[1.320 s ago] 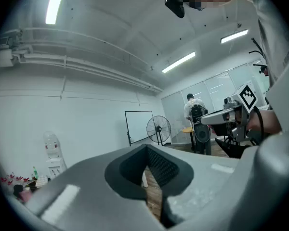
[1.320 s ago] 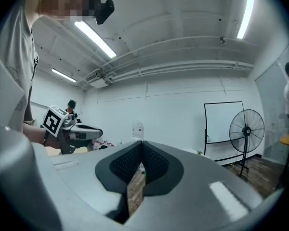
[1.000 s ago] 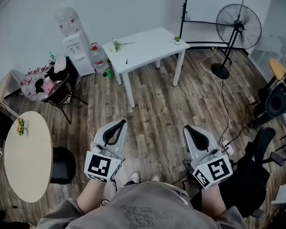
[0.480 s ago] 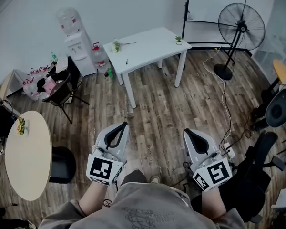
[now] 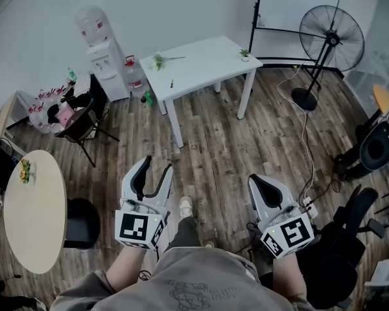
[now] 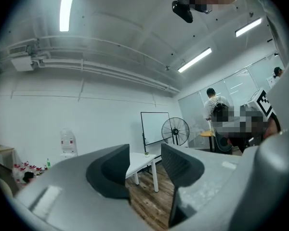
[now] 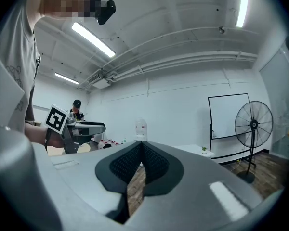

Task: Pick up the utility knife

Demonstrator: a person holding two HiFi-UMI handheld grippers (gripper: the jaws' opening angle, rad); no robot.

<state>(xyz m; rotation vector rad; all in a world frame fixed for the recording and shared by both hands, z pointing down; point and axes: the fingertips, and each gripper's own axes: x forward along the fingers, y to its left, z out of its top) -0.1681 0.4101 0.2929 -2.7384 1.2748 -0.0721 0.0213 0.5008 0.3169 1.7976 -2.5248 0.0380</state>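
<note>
We held both grippers low in the frame above the wooden floor [image 5: 214,148]. The left gripper [image 5: 154,169] had its jaws spread with nothing between them, and the right gripper [image 5: 262,184] had its jaws pressed together on nothing. In the upper middle of the head view stood a white table [image 5: 207,57], well apart from both grippers, and on it lay what may have been the utility knife [image 5: 172,83], a dark speck too small for us to be sure of.
</note>
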